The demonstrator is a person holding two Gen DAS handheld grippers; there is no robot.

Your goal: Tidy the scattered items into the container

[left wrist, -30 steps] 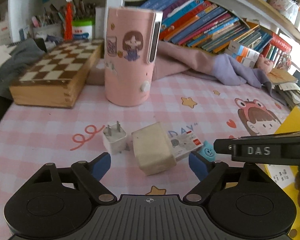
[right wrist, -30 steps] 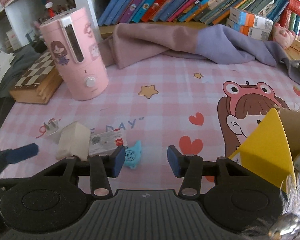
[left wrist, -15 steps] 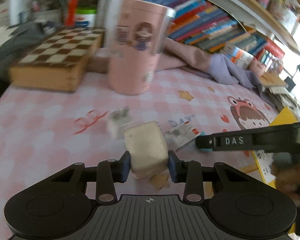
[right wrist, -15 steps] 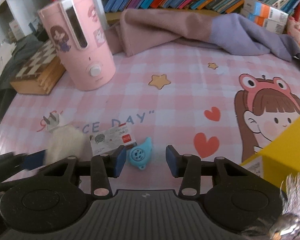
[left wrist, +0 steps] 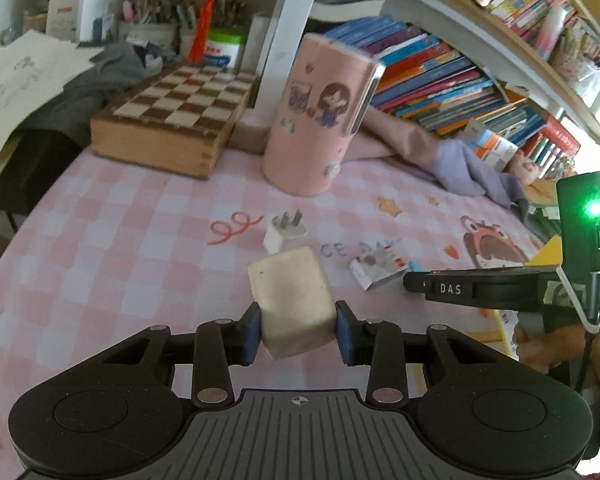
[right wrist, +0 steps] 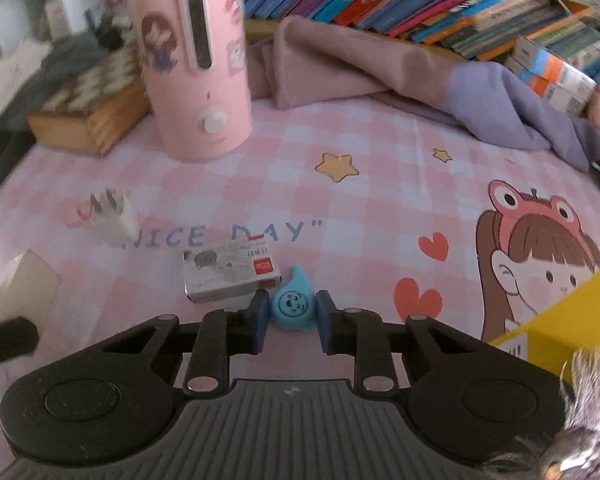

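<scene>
My left gripper (left wrist: 297, 334) is shut on a cream block (left wrist: 291, 302) and holds it above the pink checked tablecloth; the block also shows at the left edge of the right wrist view (right wrist: 22, 286). My right gripper (right wrist: 290, 322) has its pads on both sides of a blue drop-shaped toy (right wrist: 293, 306) lying on the cloth. A small white card box (right wrist: 230, 276) lies just left of the toy. A white plug adapter (left wrist: 284, 232) lies further back. The yellow container (right wrist: 572, 308) stands at the right.
A tall pink appliance (right wrist: 198, 60) stands at the back, with a wooden chessboard box (left wrist: 172, 120) to its left. Pink and lilac cloth (right wrist: 400, 72) lies before a row of books (right wrist: 440, 4).
My left gripper has lifted the cream block off the cloth. My right gripper has moved forward and closed in around the blue toy.
</scene>
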